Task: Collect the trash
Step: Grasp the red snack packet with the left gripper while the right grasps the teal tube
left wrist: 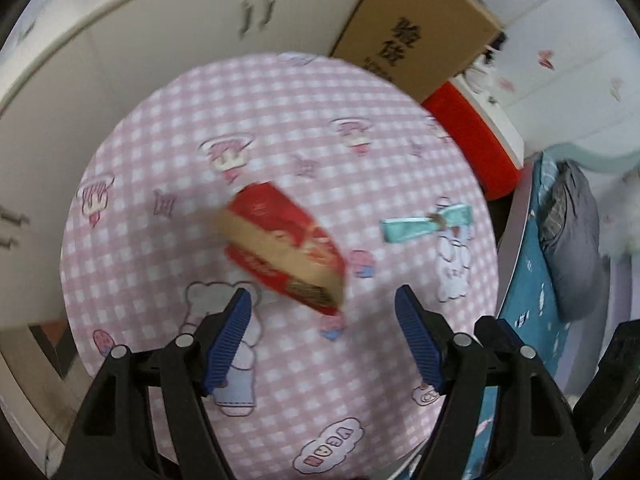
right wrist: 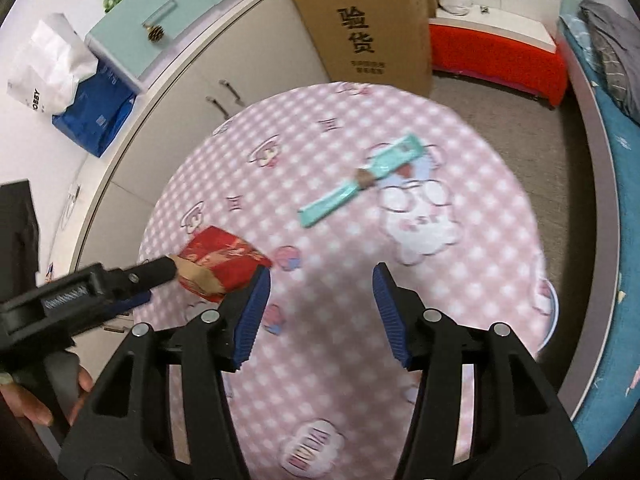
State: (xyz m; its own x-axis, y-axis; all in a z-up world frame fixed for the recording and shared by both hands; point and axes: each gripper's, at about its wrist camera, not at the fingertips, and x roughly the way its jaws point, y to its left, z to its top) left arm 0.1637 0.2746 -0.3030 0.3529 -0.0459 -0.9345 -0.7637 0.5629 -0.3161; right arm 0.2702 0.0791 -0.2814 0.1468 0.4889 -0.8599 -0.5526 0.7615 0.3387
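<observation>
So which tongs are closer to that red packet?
Left. The left tongs hover open right at the red packet; the right tongs are open beside it, packet past their left finger.

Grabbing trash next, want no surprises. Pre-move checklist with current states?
1. Left gripper open: ok.
2. Right gripper open, empty: ok.
3. Red box lined up with left gripper: ok, near end between its tips, pads off it.
4. Wrapper unobstructed on table: ok.
5. Bin in view: not ok, none seen.
6. Frames sharp: not ok, both blurred.
</observation>
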